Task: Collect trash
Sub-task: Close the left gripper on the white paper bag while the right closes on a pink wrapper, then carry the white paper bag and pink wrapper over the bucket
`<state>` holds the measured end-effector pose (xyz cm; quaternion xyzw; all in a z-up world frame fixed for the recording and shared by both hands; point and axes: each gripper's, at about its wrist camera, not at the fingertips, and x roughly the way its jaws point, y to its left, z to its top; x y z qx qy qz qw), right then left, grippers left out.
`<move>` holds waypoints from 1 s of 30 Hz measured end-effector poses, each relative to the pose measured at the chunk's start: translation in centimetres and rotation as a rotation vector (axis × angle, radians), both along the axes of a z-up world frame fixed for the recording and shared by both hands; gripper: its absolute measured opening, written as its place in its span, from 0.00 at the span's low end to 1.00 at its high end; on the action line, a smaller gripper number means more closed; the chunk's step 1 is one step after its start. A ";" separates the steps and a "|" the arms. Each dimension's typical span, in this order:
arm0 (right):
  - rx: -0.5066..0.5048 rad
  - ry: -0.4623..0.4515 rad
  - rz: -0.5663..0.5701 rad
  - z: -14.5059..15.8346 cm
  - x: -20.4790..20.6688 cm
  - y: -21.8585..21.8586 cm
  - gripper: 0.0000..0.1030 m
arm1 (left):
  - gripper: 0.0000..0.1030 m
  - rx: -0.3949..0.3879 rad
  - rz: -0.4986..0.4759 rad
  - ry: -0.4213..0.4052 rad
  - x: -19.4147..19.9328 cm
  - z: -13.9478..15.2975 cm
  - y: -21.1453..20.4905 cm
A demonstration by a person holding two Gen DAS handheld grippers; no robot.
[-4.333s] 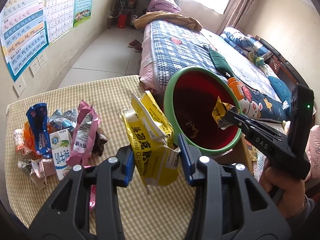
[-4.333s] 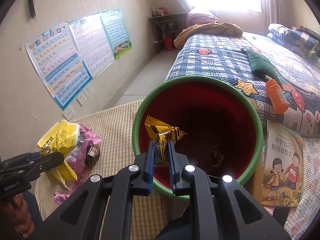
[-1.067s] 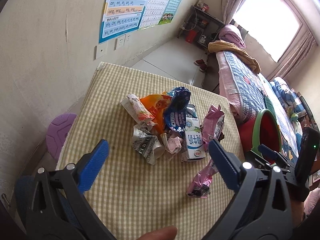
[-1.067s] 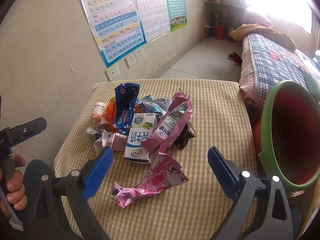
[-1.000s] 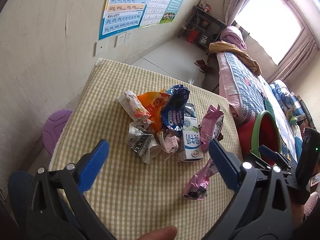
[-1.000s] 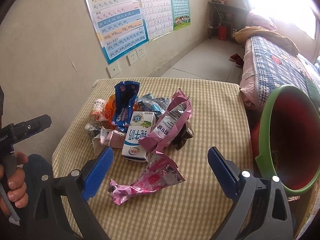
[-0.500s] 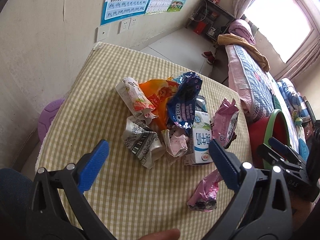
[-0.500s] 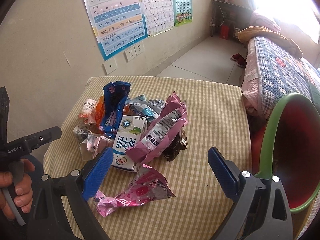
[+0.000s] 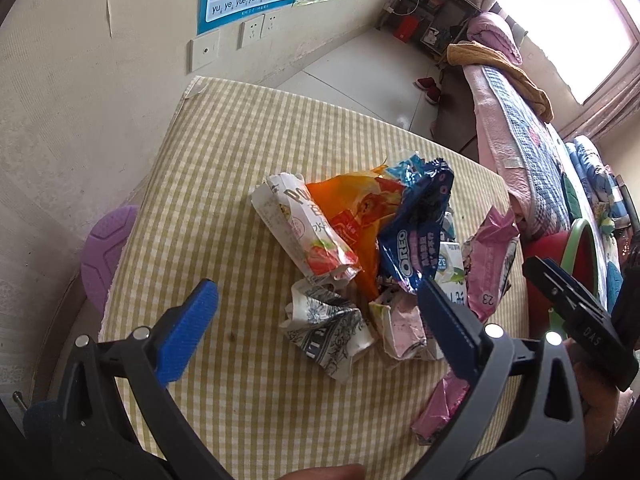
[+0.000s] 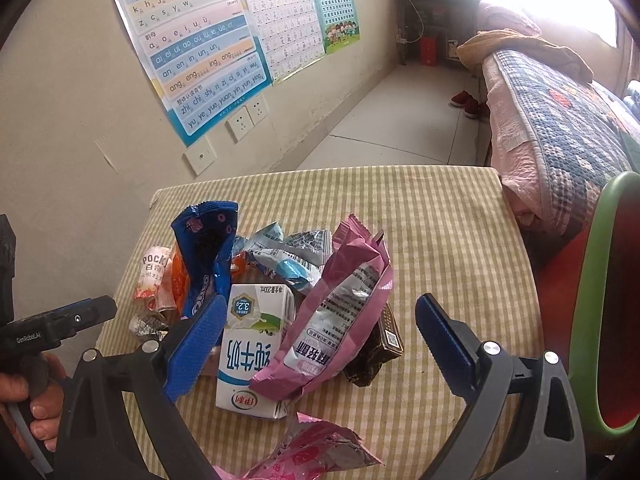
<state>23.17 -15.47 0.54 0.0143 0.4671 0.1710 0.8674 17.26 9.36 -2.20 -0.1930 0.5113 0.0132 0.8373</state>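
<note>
Both hand-held grippers, left (image 9: 316, 312) and right (image 10: 318, 330), gape empty over the trash pile (image 10: 256, 296) on the surface (image 10: 440, 220); overlapping wrappers risk a multi-item grab, spilling short of the bin (image 10: 596, 300).

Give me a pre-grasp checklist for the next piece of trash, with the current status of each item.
1. Left gripper open and empty: ok.
2. Right gripper open and empty: ok.
3. Target lined up: ok; the crumpled grey wrapper lies between the left fingers, the pink bag between the right ones.
4. Targets free to lift: cannot tell; the pink bag leans on the milk carton and other wrappers crowd both.
5. Bin within reach: ok; its green rim is beside the table, at the right.
6. Room left in the bin: cannot tell.
</note>
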 end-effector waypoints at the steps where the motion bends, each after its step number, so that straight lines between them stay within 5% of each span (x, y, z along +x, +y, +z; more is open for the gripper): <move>1: -0.003 0.006 -0.002 -0.2 0.3 0.1 0.88 | 0.95 0.000 0.002 0.001 0.4 -0.2 0.0; 8: -0.057 0.068 0.018 -2.2 2.2 0.7 0.80 | 0.92 -0.041 0.065 0.020 2.8 -2.2 0.7; 10: -0.080 0.089 0.038 -2.6 2.4 0.9 0.65 | 0.87 -0.063 0.099 0.022 3.3 -2.9 0.9; 15: -0.154 0.109 0.117 -3.0 2.3 1.4 0.46 | 0.67 -0.088 0.161 0.055 4.4 -4.0 1.3; 21: -0.159 0.127 0.136 -3.4 1.9 1.0 0.38 | 0.39 -0.113 0.173 0.074 4.5 -4.6 1.5; 30: -0.123 0.112 0.124 -2.5 1.3 1.0 0.31 | 0.29 -0.053 0.132 0.042 3.5 -2.8 1.5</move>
